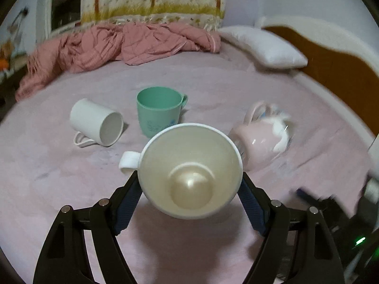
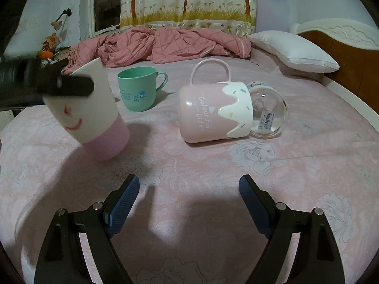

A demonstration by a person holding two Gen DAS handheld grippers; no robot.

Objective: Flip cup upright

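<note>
My left gripper (image 1: 190, 184) is shut on a white cup with a pink base (image 1: 189, 172), its mouth facing the camera. In the right wrist view the same cup (image 2: 90, 113) hangs tilted just above the bed, a left gripper finger (image 2: 68, 86) across it. My right gripper (image 2: 189, 189) is open and empty over the sheet. A pink "Colourful Life" mug (image 2: 213, 111) lies on its side ahead of it, also seen blurred in the left wrist view (image 1: 258, 139). A white mug (image 1: 97, 122) lies on its side. A green cup (image 1: 160, 111) (image 2: 138, 88) stands upright.
A clear glass jar (image 2: 268, 111) lies on its side behind the pink mug. The pink floral bed sheet (image 2: 213, 201) carries everything. A crumpled pink blanket (image 2: 161, 45) and a white pillow (image 2: 293, 49) lie at the far side. A wooden headboard (image 2: 350, 47) is at right.
</note>
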